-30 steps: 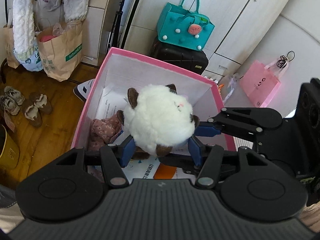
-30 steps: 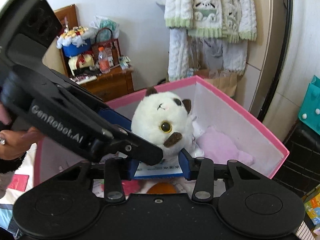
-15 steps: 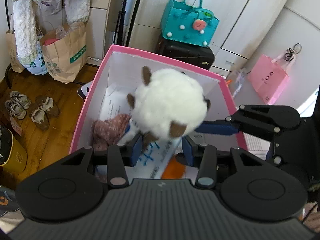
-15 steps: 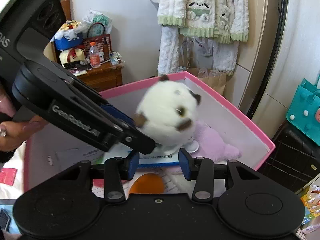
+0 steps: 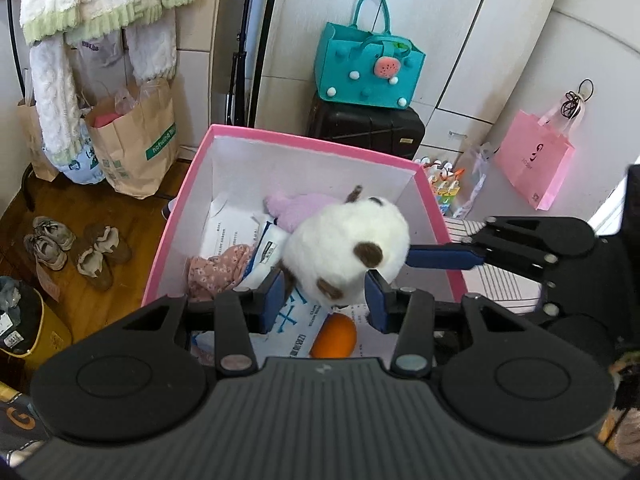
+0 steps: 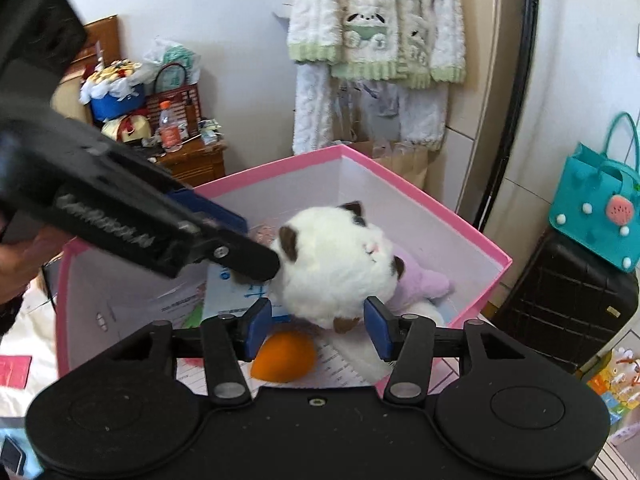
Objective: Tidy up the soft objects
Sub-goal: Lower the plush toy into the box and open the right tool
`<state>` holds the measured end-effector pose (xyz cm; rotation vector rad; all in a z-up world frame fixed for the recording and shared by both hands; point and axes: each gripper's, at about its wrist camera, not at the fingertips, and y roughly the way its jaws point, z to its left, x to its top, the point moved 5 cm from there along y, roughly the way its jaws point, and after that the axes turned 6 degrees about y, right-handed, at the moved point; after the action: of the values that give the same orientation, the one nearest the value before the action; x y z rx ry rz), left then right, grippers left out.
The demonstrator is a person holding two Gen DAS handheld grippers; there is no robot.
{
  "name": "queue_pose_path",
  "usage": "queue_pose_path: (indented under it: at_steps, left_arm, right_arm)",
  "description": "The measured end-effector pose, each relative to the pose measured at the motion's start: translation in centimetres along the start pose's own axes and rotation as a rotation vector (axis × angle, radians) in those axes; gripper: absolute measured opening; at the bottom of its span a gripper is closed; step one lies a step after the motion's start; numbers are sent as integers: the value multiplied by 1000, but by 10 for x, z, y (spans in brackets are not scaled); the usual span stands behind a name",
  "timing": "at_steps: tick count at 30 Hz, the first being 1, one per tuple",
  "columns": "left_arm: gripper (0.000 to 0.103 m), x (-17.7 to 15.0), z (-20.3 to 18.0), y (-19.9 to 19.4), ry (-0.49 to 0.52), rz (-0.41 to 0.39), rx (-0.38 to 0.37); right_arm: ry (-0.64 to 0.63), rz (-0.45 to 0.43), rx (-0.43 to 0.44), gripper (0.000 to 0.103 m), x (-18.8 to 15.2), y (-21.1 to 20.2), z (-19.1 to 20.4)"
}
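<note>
White plush cat dropped lower into pink box, wooden floor

floor: wood | cabinets: white | dresser: wooden

One pink box. Inside: one white plush cat, one purple plush, one floral cloth, one orange ball. Outside: two grippers, one teal bag, one pink bag, one black suitcase, four shoes.

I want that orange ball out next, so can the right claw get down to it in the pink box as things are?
Probably yes: the orange ball lies uncovered just below the right claw, whose jaws are opening. The white plush cat sits beside it and might get nudged.
</note>
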<state>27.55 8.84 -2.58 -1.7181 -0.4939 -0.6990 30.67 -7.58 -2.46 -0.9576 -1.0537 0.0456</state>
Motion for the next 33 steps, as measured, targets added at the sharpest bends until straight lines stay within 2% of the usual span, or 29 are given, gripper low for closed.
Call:
queue_pose_path:
  at_steps: [4, 10, 14, 18, 22, 26, 30, 33]
  left_arm:
    - [44, 1, -1, -3, -8, -19, -7]
    - [44, 3, 8, -4, -14, -36, 41]
    - [44, 6, 19, 2, -36, -19, 61]
    - [43, 4, 24, 6, -37, 4, 78]
    - [44, -3, 24, -8, -31, -9, 72]
    - [44, -9, 13, -25, 24, -15, 81]
    - [50, -11, -5, -42, 69, 1, 87]
    - [56, -13, -21, -61, 112, -16, 84]
  right_arm:
    - [9, 4, 19, 56, 8, 16, -1]
    - [1, 3, 62, 53, 20, 35, 7]
    - [3, 36, 66, 52, 17, 40, 10]
    - [-11, 24, 55, 53, 9, 19, 13]
    - [0, -2, 53, 55, 1, -10, 15]
    - [26, -12, 51, 57, -4, -37, 17]
    - [56, -37, 39, 60, -8, -65, 21]
    - [75, -57, 32, 64, -14, -88, 23]
